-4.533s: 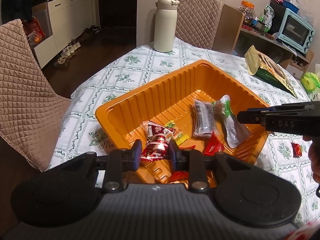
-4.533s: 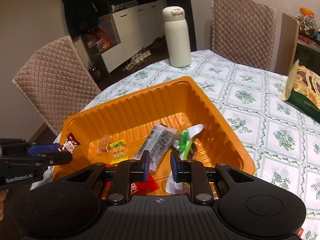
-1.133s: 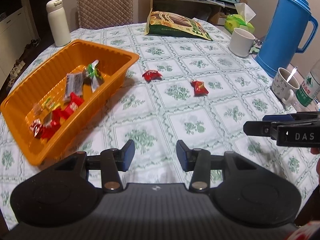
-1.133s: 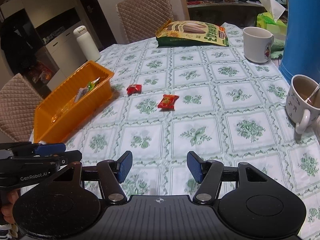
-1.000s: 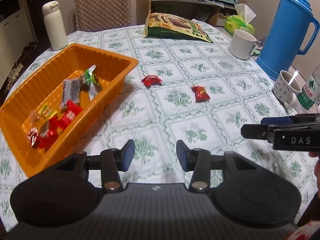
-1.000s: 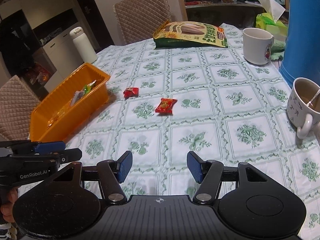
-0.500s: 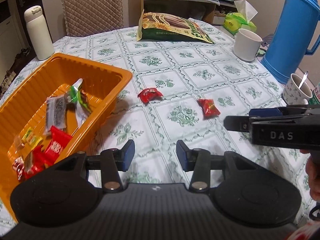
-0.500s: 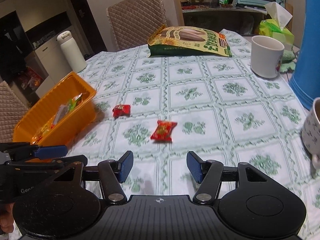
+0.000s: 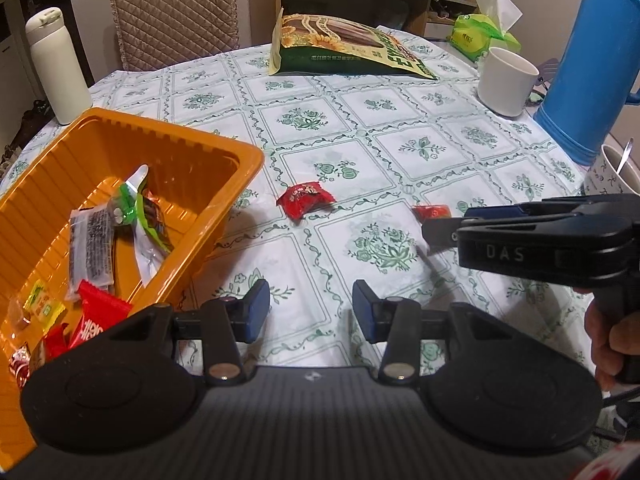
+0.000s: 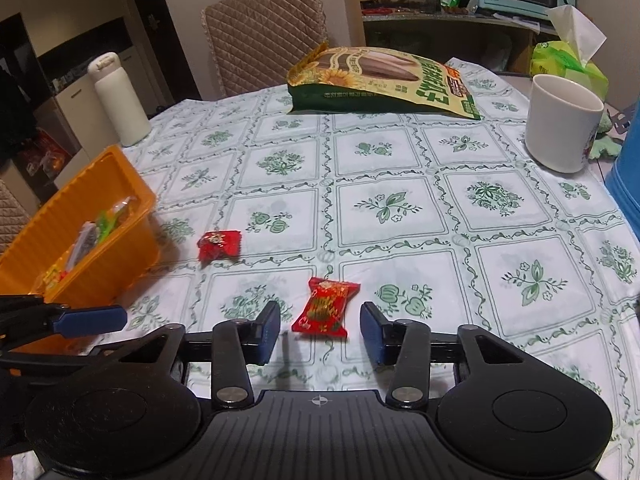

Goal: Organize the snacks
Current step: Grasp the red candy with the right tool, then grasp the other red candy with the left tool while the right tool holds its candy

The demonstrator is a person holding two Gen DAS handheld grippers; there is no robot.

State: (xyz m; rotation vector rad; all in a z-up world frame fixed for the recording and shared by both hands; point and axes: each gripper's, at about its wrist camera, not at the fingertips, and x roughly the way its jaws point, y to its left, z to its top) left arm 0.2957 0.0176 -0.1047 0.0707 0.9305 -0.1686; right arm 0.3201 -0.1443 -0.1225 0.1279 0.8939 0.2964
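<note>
An orange tray (image 9: 224,148) with several wrapped snacks stands at the left; it also shows in the right wrist view (image 10: 100,264). Two red snack packets lie loose on the tablecloth. The nearer one (image 10: 326,306) lies just ahead of my open right gripper (image 10: 320,332), between the lines of its fingers; in the left wrist view (image 9: 434,211) that gripper partly hides it. The other packet (image 10: 220,243) lies near the tray's corner and shows in the left wrist view (image 9: 306,199). My left gripper (image 9: 310,310) is open and empty above the cloth beside the tray.
A sunflower-seed bag (image 10: 384,80), a white mug (image 10: 560,124), a blue thermos jug (image 9: 592,56), a second cup with a spoon (image 9: 616,172), a white bottle (image 9: 56,64) and a tissue pack (image 10: 568,60) stand around the table. Chairs stand behind.
Both grippers have left the tray and moved right and forward over the table. The right gripper has closed in on the nearer red packet. Both stay open.
</note>
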